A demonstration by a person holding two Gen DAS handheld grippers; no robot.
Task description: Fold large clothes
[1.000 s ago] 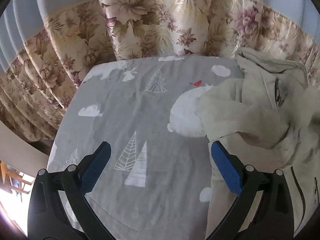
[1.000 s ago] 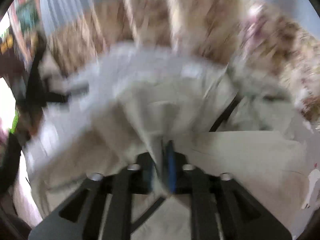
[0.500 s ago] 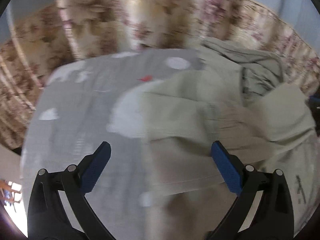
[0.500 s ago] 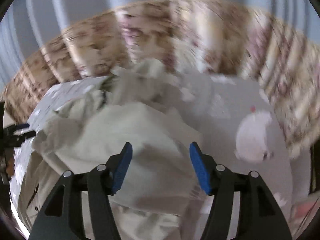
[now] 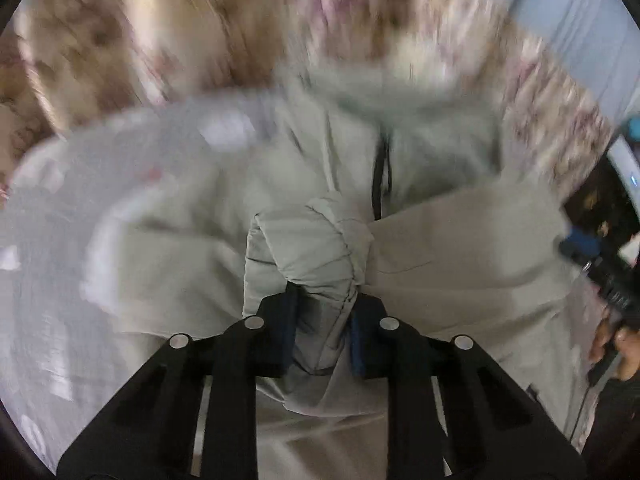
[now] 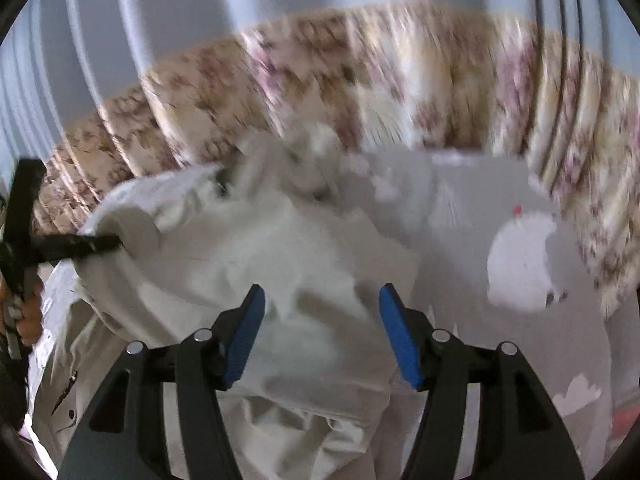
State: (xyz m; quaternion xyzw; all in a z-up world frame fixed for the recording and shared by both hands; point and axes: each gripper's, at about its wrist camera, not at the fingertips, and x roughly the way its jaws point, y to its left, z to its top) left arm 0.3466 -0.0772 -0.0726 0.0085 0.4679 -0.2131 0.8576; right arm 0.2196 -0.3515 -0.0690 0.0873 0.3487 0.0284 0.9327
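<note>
A large pale beige jacket (image 5: 440,248) with a dark zipper lies crumpled on a grey printed sheet (image 5: 60,240). My left gripper (image 5: 322,320) is shut on a bunched cuff of the jacket's sleeve (image 5: 312,248). In the right wrist view the jacket (image 6: 280,248) fills the left and middle. My right gripper (image 6: 320,332) is open and empty just above the jacket. The left gripper (image 6: 108,242) shows at the left there, pinching the sleeve end.
Floral curtains (image 6: 400,80) hang behind the bed, with a pale blue wall above. The sheet's bare part (image 6: 520,264) with a white bear print lies to the right of the jacket. The right gripper's handle (image 5: 600,264) shows at the left view's right edge.
My left gripper moved right over the jacket and shut on the sleeve cuff. My right gripper let go of the jacket a second ago and has opened wider.
</note>
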